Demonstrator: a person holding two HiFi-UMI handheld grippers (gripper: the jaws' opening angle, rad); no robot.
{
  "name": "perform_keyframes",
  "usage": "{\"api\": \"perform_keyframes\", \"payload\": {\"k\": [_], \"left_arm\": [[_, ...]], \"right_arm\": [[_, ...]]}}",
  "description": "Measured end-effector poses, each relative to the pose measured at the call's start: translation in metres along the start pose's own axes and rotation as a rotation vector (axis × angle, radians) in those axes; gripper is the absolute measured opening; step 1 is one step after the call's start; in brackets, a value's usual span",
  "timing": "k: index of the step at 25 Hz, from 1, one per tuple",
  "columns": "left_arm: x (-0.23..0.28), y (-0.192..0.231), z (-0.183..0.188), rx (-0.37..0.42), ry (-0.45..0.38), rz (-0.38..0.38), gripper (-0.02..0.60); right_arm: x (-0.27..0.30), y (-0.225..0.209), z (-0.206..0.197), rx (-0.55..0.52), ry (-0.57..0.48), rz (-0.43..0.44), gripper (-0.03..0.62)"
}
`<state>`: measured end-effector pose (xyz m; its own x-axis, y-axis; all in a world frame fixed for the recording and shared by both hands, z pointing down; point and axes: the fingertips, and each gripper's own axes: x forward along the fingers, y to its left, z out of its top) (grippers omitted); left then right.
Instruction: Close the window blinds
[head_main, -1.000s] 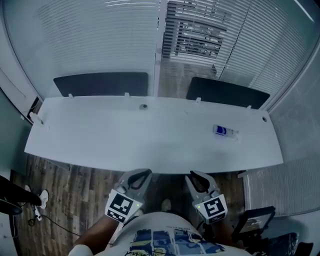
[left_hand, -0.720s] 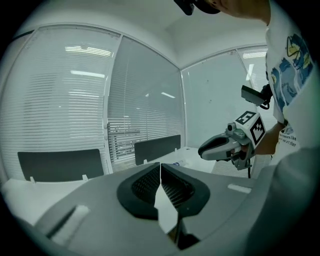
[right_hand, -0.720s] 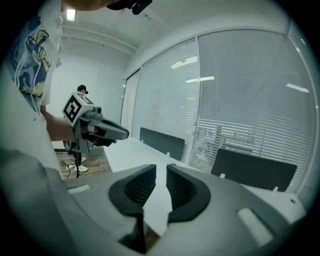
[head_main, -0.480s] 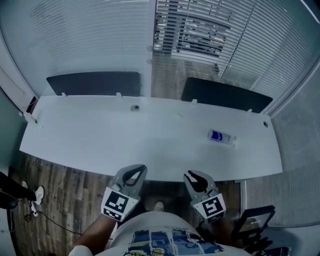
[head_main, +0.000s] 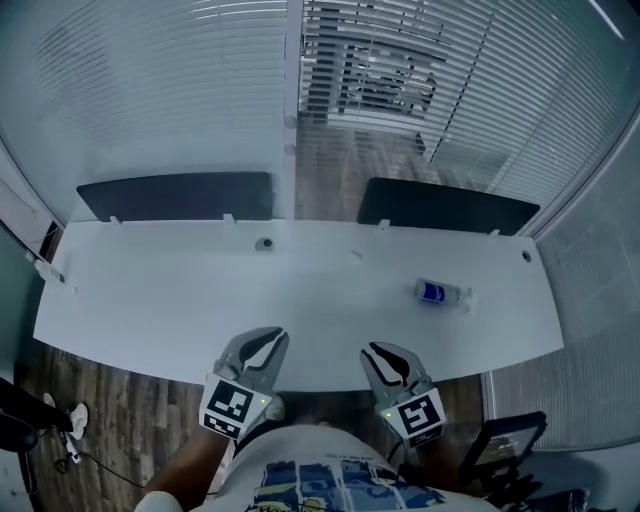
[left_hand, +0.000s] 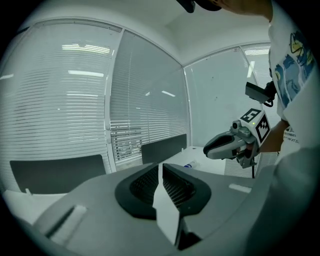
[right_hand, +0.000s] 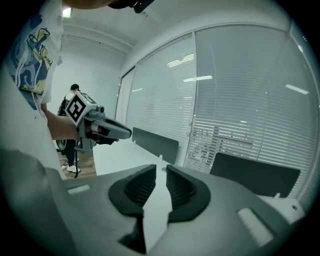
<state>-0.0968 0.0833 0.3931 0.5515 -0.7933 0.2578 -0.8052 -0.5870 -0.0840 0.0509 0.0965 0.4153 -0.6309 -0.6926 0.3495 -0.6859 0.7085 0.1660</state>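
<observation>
Approach step. I'm at near edge of desk (head_main: 150, 290); blinds (head_main: 370, 70) well beyond it, middle section's slats open. Left gripper (head_main: 262, 345) jaws just been opening, narrow gap, empty. Right gripper (head_main: 385, 362) parted, empty. Next, probably: reach across, find blinds' control.

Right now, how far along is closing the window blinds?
Done: the left blind and the right blind show their slats shut. In hand: nothing. The left gripper, its fingers just opening a little, and the right gripper are both empty, over the near edge of the white desk. Left: the middle blind has open slats with dark gaps between them, and neither gripper has reached it.
</observation>
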Motion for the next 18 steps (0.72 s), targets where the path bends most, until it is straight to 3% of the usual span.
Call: {"api": "perform_keyframes", "payload": {"k": [6, 14, 18], "left_arm": [[0.012, 0.040, 0.002, 0.053, -0.007, -0.042, 0.044], [0.035, 0.084, -0.009, 0.098, -0.004, -0.080, 0.057], [0.058, 0.097, -0.010, 0.153, 0.008, -0.068, 0.060]], "right_arm": [[0.030, 0.008, 0.017, -0.011, -0.016, -0.056, 0.071], [0.065, 0.032, 0.023, 0.108, -0.003, -0.093, 0.094], [0.069, 0.025, 0.016, 0.069, 0.042, -0.096, 0.094]]}}
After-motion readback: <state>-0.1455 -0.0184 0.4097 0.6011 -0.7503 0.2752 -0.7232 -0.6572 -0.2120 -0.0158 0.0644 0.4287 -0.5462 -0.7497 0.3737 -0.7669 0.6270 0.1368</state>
